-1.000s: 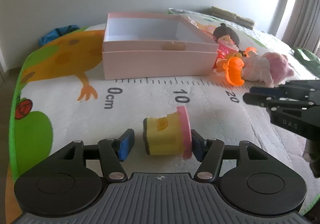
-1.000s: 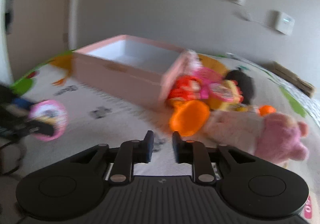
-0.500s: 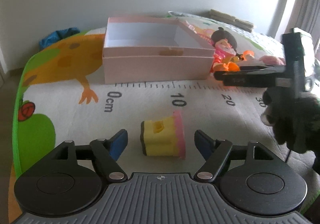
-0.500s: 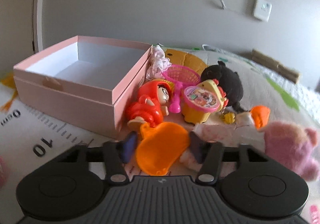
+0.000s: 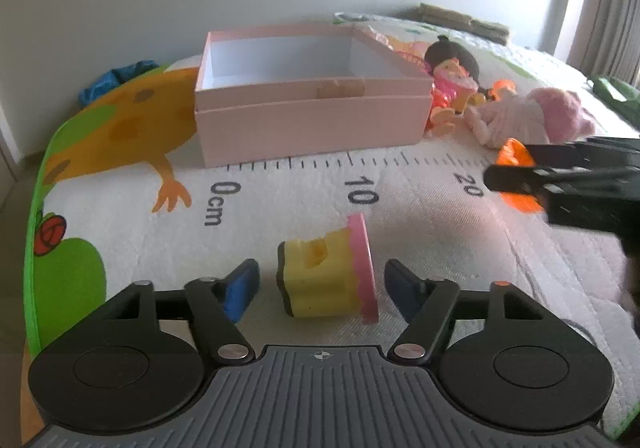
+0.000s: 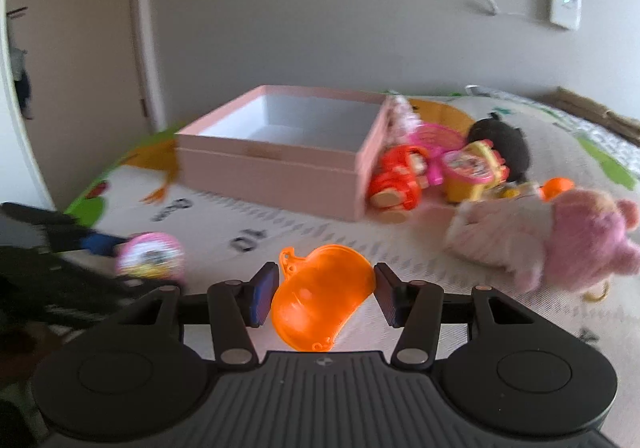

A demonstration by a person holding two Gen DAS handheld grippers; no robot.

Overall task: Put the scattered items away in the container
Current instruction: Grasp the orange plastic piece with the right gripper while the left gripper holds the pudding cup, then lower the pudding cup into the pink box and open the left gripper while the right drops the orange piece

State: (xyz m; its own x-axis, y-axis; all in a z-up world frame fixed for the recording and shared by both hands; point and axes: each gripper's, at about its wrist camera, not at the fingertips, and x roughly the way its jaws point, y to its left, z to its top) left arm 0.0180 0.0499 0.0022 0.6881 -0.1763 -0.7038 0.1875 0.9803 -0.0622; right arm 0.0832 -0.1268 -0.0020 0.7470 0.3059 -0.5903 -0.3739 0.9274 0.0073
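Note:
A yellow toy cup with a pink lid lies on its side on the play mat between the fingers of my left gripper. The jaws are closing, with a gap at each pad. From the right wrist view its pink lid shows at the left, beside the left gripper. My right gripper is shut on a translucent orange toy, held a little above the mat. In the left wrist view that gripper and the orange toy are at the right. The open pink box stands beyond, with nothing visible inside.
Toys are piled against the box's right side: a pink plush, a red doll, a yellow bucket toy, a black plush. A blue cloth lies at the mat's far left edge. A grey wall is behind.
My right gripper reached into the toy pile, took the orange toy and drew back with it. The left jaws spread away from the yellow cup, then narrowed again.

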